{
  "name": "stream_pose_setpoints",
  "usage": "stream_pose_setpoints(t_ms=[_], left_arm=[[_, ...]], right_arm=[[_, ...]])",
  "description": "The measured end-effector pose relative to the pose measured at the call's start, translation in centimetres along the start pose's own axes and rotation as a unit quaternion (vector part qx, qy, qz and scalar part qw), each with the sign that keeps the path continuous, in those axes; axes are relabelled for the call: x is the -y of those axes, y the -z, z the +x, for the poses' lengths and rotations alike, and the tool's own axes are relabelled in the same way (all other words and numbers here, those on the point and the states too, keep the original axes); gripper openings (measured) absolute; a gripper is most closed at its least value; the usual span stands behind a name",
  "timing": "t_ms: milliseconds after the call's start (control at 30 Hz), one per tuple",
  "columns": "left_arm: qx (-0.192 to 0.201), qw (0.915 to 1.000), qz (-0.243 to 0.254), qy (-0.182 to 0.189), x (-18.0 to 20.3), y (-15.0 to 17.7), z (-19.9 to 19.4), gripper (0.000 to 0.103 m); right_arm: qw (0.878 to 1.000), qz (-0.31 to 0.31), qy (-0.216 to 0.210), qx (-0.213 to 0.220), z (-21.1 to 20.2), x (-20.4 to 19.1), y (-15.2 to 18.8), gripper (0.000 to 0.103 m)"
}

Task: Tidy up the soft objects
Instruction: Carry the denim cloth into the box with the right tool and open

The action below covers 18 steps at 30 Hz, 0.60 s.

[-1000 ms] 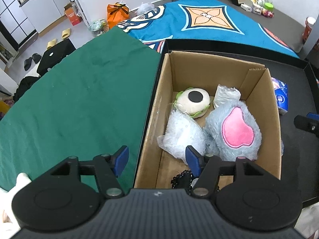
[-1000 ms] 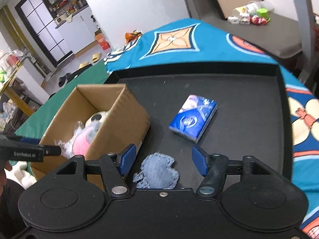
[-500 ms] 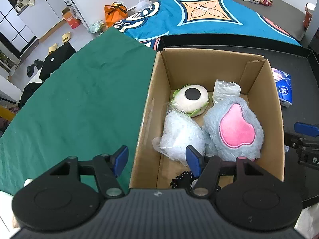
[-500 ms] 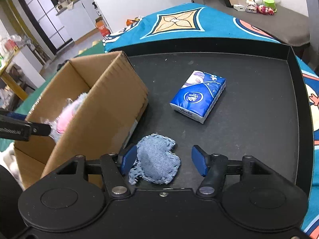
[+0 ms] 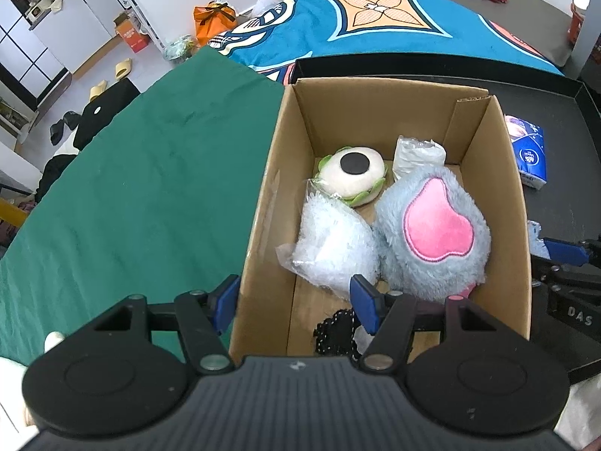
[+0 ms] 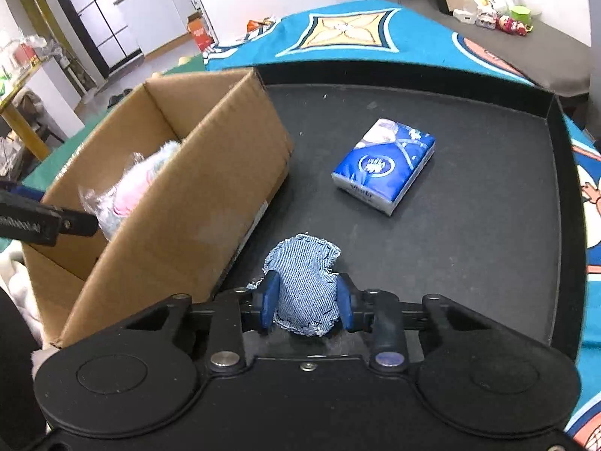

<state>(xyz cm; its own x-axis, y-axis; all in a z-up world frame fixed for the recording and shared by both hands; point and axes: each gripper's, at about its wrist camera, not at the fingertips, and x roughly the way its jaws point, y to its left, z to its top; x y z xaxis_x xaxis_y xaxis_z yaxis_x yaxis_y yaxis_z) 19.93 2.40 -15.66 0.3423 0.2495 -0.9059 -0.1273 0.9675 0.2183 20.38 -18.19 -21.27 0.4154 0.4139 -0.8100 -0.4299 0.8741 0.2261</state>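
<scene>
Small blue denim fabric pouch with frayed edges (image 6: 306,285) lay on the black tray (image 6: 488,248), just beside the outer wall of the open brown cardboard box (image 6: 176,203). Right gripper (image 6: 306,300) had just closed its jaws on it; blue pads (image 6: 271,297) pressed both sides of the pouch, which bulged betw. them. Blue-and-white tissue packet (image 6: 385,165) sat farther out on the tray, well apart from pouch.

Box contents: fluffy grey-blue plush w/ pink patch (image 5: 432,233), white round plush w/ black spot and green rim (image 5: 353,176), two clear plastic-wrapped bundles, black beaded item near front wall. Left gripper (image 5: 293,300) hung over the box's left wall, jaws spread, nothing betw. them. Green cloth (image 5: 131,188) covered surface left of box.
</scene>
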Motion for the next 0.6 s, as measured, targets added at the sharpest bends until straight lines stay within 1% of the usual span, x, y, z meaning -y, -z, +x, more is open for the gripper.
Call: stream_pose_setpoints(t_ms=[133, 233, 400, 467, 567, 600], left_arm=[[-0.007, 1.0, 0.001, -0.007, -0.2, 0.3, 0.1, 0.062], [-0.01, 0.9999, -0.005, -0.005, -0.5, 0.4, 0.1, 0.062], [-0.003, 1.0, -0.006, -0.004, -0.8, 0.5, -0.3, 0.062], [0.001, 1.0, -0.007, -0.005, -1.0, 0.6, -0.5, 0.062], [0.005, 0.9999, -0.014, 0.003, -1.2, 0.8, -0.8, 0.062], [0.007, 0.9999, -0.015, 0.004, -1.3, 0.9, -1.0, 0.062]], right_arm=[[1.0, 0.007, 0.0, 0.017, -1.6, 0.5, -0.5, 0.032], [0.999, 0.011, 0.002, 0.03, -2.5, 0.7, -0.8, 0.032], [0.999, 0.017, 0.001, 0.05, -3.7, 0.7, -1.9, 0.032], [0.998, 0.019, -0.003, 0.055, -3.9, 0.6, -2.2, 0.033], [0.998, 0.027, -0.007, 0.054, -4.2, 0.4, -2.6, 0.033], [0.998, 0.034, -0.015, 0.051, -4.3, 0.5, -2.8, 0.033]])
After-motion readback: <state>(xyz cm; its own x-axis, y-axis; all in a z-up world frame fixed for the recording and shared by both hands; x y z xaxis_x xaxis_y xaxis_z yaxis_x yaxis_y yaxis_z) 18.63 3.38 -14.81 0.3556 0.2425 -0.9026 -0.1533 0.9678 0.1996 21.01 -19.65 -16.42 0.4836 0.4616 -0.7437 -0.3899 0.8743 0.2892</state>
